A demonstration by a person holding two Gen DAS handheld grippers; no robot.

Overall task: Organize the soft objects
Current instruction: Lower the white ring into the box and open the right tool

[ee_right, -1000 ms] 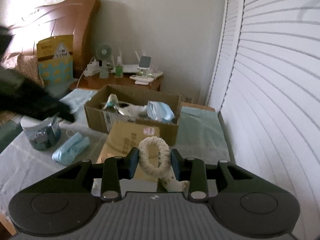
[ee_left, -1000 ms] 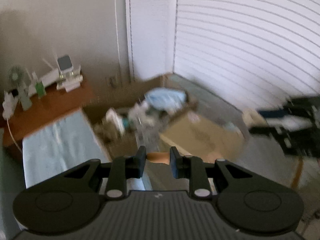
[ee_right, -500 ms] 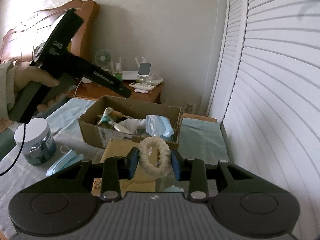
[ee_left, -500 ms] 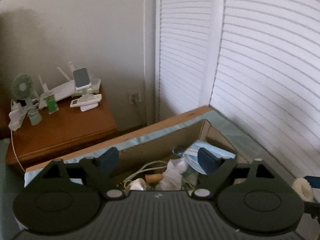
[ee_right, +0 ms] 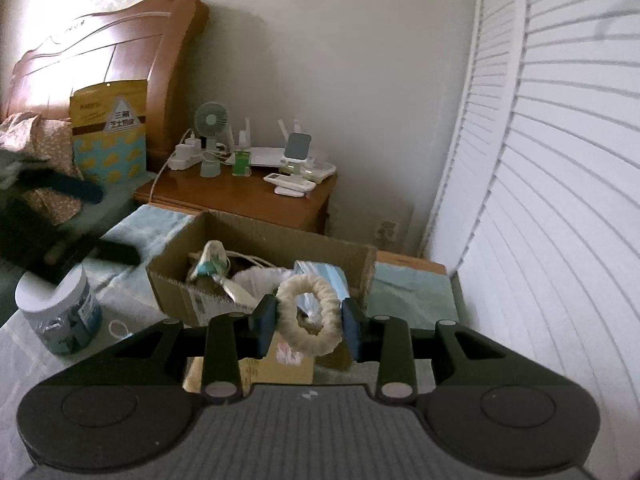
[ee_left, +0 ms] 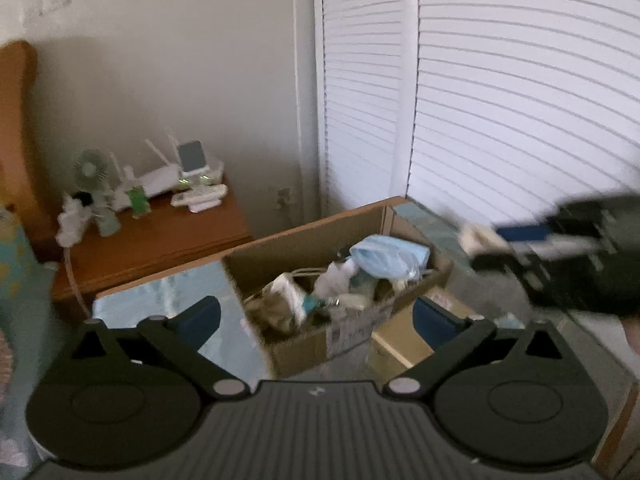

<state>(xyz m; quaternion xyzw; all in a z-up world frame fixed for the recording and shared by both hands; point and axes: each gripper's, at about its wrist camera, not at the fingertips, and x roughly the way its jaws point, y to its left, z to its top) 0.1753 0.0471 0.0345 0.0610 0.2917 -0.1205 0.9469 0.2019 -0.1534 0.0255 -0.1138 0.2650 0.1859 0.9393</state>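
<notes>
we see a cream fuzzy scrunchie (ee_right: 308,310), a brown cardboard box (ee_right: 172,284) with pale blue face masks (ee_left: 387,257), a mint green fan (ee_right: 211,119), and a yellow-and-teal patterned bag (ee_right: 108,136).

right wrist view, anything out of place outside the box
Yes: a blue face mask lies loose on the cloth beside the white jar, outside the cardboard box that already holds other masks. Nothing looks spilled or damaged.
</notes>
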